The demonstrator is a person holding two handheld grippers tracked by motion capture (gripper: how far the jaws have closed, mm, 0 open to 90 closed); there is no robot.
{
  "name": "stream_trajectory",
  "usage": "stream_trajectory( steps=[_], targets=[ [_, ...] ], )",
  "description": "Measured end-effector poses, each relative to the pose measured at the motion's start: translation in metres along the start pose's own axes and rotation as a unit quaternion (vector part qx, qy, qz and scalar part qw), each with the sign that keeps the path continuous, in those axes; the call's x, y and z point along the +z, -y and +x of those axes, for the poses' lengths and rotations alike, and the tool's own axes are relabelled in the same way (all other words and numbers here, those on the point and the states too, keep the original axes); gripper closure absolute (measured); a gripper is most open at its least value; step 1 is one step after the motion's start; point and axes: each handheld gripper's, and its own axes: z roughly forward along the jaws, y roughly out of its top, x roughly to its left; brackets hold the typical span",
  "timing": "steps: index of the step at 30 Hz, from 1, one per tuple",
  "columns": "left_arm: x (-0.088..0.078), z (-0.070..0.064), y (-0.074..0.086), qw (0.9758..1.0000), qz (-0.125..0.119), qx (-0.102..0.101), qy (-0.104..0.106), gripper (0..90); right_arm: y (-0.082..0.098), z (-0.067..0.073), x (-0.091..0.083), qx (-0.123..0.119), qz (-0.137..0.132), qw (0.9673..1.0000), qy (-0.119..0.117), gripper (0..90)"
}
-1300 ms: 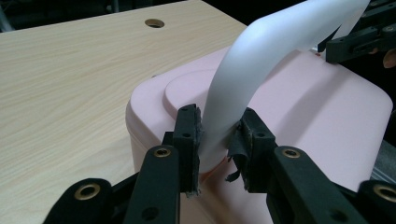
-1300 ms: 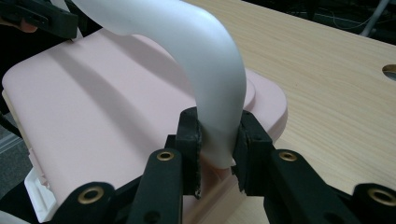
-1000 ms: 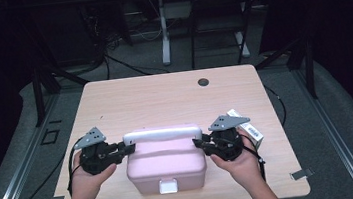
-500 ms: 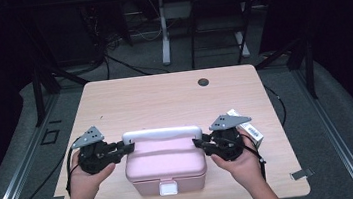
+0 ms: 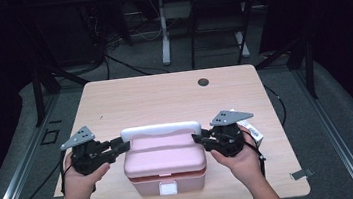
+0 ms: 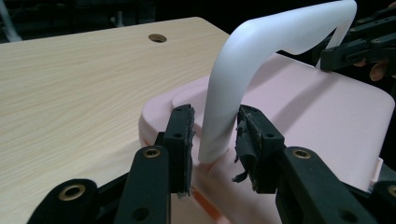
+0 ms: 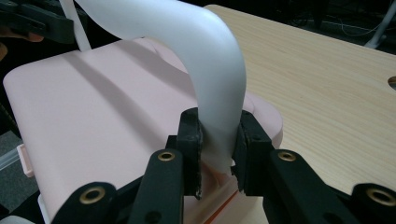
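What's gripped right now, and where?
The right gripper clamps the white handle at its end; the left gripper, jaws just opening, straddles the other end ungripped.

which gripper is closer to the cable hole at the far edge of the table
Right. The right gripper grips the white handle below and slightly left of the cable hole; the left gripper, jaws just opened, sits farther left.

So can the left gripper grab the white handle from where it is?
Probably yes: the left gripper already has the white handle between its jaws, which have just been opening, with small gaps either side and nothing blocking.
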Motion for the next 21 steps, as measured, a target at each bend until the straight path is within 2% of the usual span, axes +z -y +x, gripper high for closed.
stream_trajectory(
  steps=[2, 5, 8, 9, 10, 11, 13, 16, 19, 21],
  targets=[
    [-0.004, -0.001, 0.000, 1.0000, 0.002, 0.003, -0.003, 66.2, 0.000, 0.000, 0.000, 0.000, 0.000, 1.0000, 0.000, 74.0],
    [-0.020, -0.001, 0.006, 0.9998, 0.008, 0.012, -0.012, 68.5, -0.001, -0.001, 0.000, 0.000, -0.002, 1.0000, -0.001, 74.0],
    [-0.024, -0.002, 0.012, 0.9996, 0.013, 0.013, -0.021, 72.6, -0.002, -0.001, 0.000, 0.002, -0.003, 1.0000, -0.003, 74.0],
    [-0.026, -0.002, 0.019, 0.9994, 0.023, 0.014, -0.024, 76.9, -0.003, -0.002, 0.000, 0.004, -0.003, 1.0000, -0.004, 74.0],
    [-0.026, -0.002, 0.019, 0.9994, 0.023, 0.014, -0.024, 79.1, -0.003, -0.002, 0.000, 0.004, -0.003, 1.0000, -0.004, 74.0],
    [-0.026, -0.002, 0.023, 0.9992, 0.029, 0.014, -0.025, 79.1, -0.003, -0.002, 0.000, 0.002, -0.003, 1.0000, -0.004, 74.0],
    [-0.026, -0.003, 0.034, 0.9989, 0.041, 0.012, -0.020, 85.1, -0.004, -0.002, 0.000, 0.004, -0.003, 1.0000, -0.004, 74.0],
    [-0.027, -0.002, 0.039, 0.9987, 0.048, 0.008, -0.015, 87.2, -0.004, -0.002, 0.000, 0.004, -0.003, 1.0000, -0.005, 74.1],
    [-0.031, -0.001, 0.046, 0.9988, 0.048, -0.005, -0.007, 89.7, -0.004, -0.002, 0.000, 0.006, -0.003, 1.0000, -0.005, 74.0],
    [-0.032, -0.002, 0.047, 0.9989, 0.046, -0.004, -0.005, 89.8, -0.004, -0.002, 0.000, 0.007, -0.003, 1.0000, -0.005, 74.0]
  ],
)
